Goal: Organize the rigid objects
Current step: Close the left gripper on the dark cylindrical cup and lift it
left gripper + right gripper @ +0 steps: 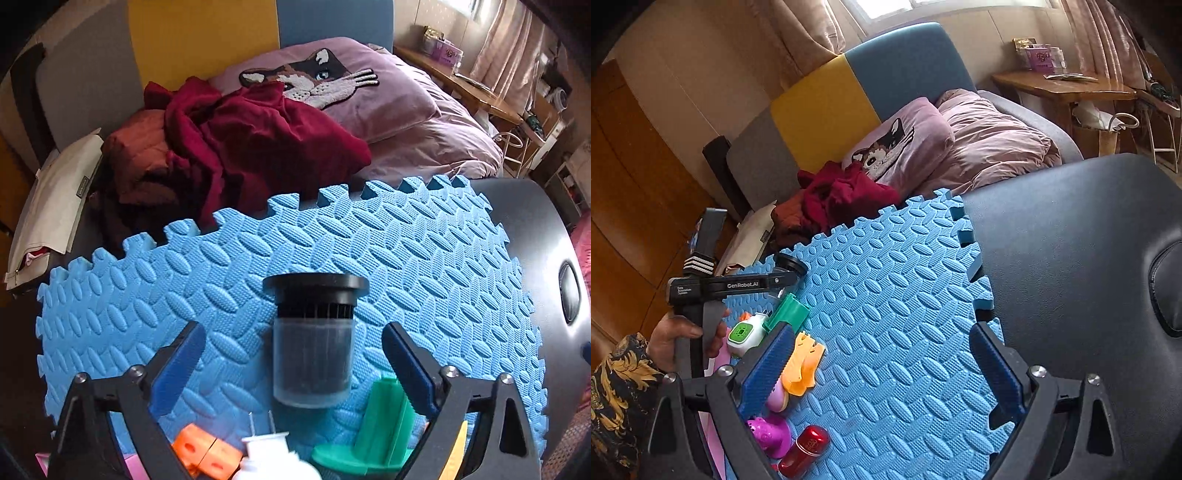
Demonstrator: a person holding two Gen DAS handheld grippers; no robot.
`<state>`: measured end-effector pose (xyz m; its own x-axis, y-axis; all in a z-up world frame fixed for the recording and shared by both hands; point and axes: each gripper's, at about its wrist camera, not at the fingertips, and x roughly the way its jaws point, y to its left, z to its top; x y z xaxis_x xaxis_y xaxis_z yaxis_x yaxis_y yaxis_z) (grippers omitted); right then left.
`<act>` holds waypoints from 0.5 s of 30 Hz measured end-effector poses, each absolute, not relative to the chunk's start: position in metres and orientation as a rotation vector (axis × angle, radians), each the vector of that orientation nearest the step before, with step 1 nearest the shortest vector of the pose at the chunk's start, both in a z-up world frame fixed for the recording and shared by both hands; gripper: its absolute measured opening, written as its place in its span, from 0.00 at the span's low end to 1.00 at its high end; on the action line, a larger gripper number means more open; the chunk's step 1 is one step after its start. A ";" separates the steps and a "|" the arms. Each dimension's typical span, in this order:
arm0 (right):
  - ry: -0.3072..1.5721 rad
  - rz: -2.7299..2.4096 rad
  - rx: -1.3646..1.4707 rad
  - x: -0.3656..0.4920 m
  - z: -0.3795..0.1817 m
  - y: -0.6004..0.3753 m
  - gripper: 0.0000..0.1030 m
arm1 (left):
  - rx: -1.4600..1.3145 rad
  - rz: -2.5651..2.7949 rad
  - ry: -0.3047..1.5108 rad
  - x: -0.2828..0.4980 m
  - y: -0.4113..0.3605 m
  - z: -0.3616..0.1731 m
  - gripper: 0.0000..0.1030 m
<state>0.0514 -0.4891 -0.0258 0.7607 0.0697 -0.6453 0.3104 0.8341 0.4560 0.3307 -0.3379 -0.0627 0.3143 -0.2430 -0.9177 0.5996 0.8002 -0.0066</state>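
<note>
A clear cup with a black slotted lid (313,334) stands upright on the blue foam mat (424,258), centred between the fingers of my open left gripper (293,363) without touching them. Below it lie an orange block (201,448), a white plug-in device (267,456) and a green plastic piece (376,428). My right gripper (882,373) is open and empty over the mat (905,295). At its left lie an orange piece (805,363), a white-and-green device (746,334), the green piece (788,312), a magenta toy (770,432) and a red can (805,450).
The mat lies on a black padded table (1071,258). Behind it is a bed with a dark red garment (255,140), a cat-face pillow (332,85) and a white bag (51,206). A wooden desk (1063,88) stands at the far right.
</note>
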 end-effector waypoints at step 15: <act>0.755 -0.162 0.562 0.055 -0.034 -0.489 0.94 | 0.378 -0.802 1.059 0.252 -0.346 -0.046 0.42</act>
<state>0.0545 -0.4895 -0.0340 0.7238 0.0582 -0.6875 0.3347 0.8417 0.4237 0.2524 -0.3457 -0.0463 0.2495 -0.3999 -0.8820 0.7407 0.6655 -0.0922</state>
